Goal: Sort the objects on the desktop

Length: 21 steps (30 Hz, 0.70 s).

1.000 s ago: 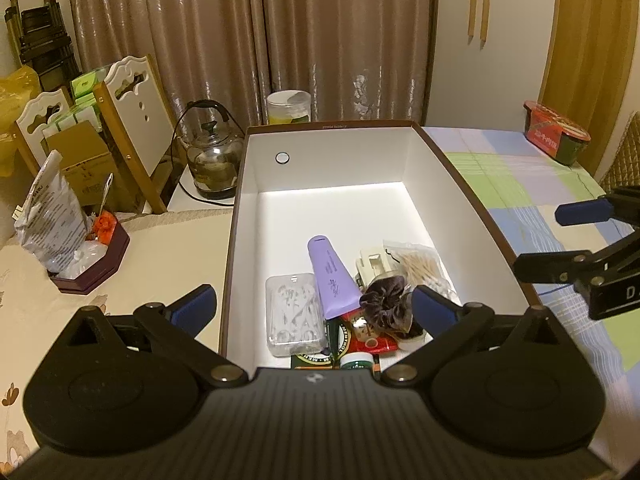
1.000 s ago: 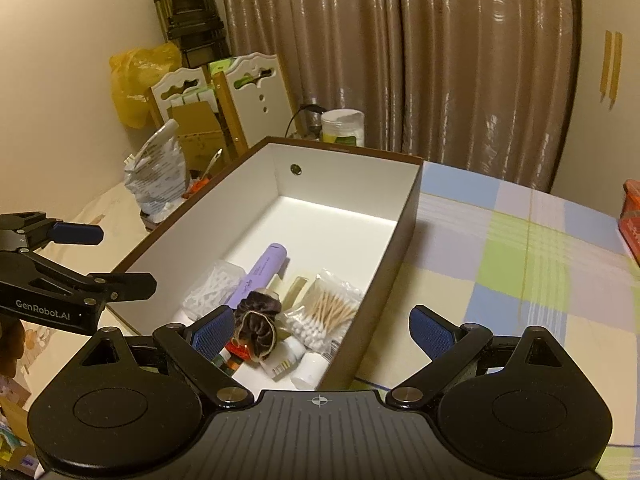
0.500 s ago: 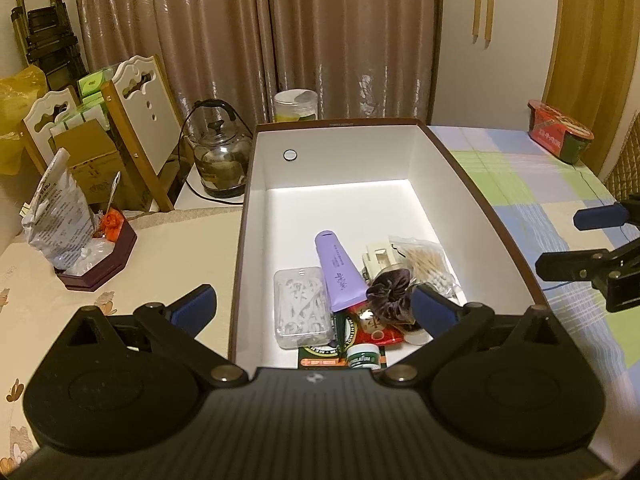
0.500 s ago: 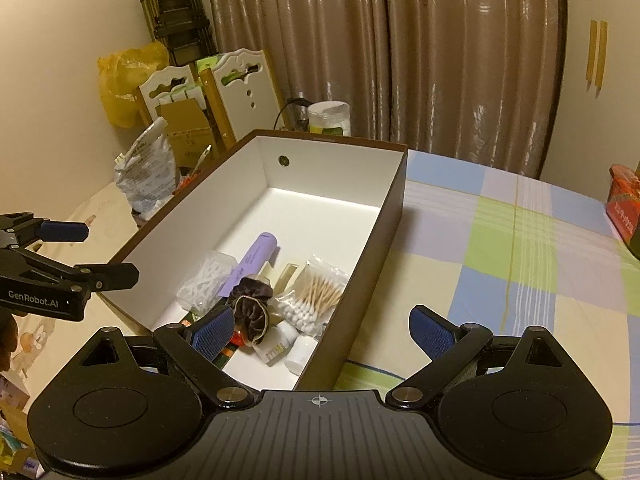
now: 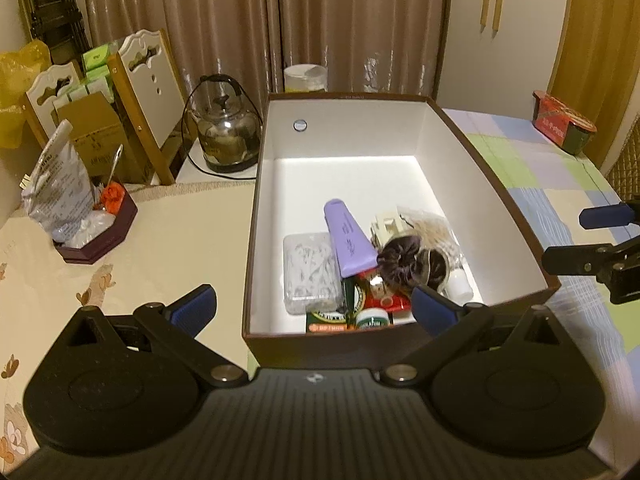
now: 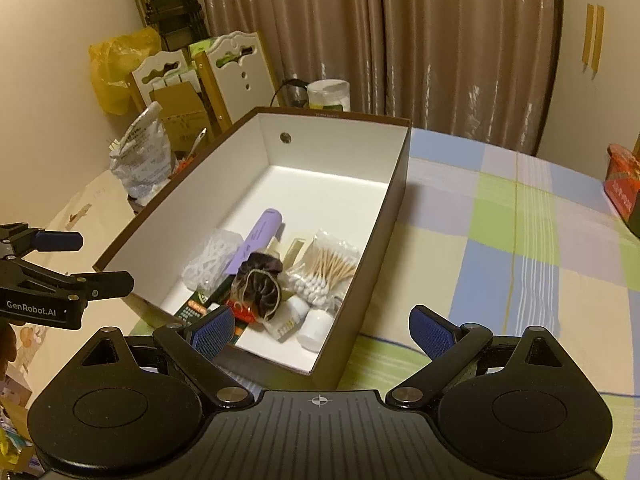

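Both the left gripper and the right gripper hang spread wide with nothing between the pads, just before the near end of the brown box. Inside the box, at that near end, lie the purple tube, dark scrunchie, cotton swabs and clear floss-pick case. The tablecloth around the box shows no loose small item, so I would keep both grippers clear of the box walls.

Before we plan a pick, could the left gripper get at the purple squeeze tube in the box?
Probably yes: the left gripper is open, the box has no lid, and the purple squeeze tube lies uncovered.
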{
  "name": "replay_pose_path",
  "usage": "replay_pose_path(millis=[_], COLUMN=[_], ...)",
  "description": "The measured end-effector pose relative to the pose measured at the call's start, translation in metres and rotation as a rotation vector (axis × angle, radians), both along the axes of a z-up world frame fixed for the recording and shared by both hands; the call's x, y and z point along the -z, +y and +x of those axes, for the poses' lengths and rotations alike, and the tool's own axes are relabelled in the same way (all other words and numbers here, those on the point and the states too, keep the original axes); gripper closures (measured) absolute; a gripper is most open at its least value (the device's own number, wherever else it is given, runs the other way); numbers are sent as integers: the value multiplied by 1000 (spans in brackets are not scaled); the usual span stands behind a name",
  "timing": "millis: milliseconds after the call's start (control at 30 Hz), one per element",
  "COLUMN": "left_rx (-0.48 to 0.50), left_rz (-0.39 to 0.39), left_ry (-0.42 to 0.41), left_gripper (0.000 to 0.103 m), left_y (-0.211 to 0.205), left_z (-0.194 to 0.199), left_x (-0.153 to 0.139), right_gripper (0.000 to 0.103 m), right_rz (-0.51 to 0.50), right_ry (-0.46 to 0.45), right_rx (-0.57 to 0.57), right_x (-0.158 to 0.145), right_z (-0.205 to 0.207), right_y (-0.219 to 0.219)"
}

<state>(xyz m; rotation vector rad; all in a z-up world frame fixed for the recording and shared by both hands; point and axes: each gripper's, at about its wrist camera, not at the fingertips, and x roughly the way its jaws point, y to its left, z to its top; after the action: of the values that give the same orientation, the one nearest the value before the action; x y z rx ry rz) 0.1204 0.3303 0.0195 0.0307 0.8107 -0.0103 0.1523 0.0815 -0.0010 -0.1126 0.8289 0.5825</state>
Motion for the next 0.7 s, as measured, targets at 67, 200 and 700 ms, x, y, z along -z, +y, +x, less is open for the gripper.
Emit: replay_pose_path(millis=[67,200,700], left_rx=[4,10,-135], left_rz=[-2,-4,-22], left_ry=[5,15,30], left_gripper=[1,1,1], left_y=[1,2,-10], left_z=[-3,-8,-58], left_x=[2,4,-7], right_gripper=[7,7,7], right_rz=[-2,-5,13], right_ry=[6,23,114], right_rx=[7,19,2], right_x=[1,2,4], right_z=[-3,-8,-32], right_y=[1,1,-6])
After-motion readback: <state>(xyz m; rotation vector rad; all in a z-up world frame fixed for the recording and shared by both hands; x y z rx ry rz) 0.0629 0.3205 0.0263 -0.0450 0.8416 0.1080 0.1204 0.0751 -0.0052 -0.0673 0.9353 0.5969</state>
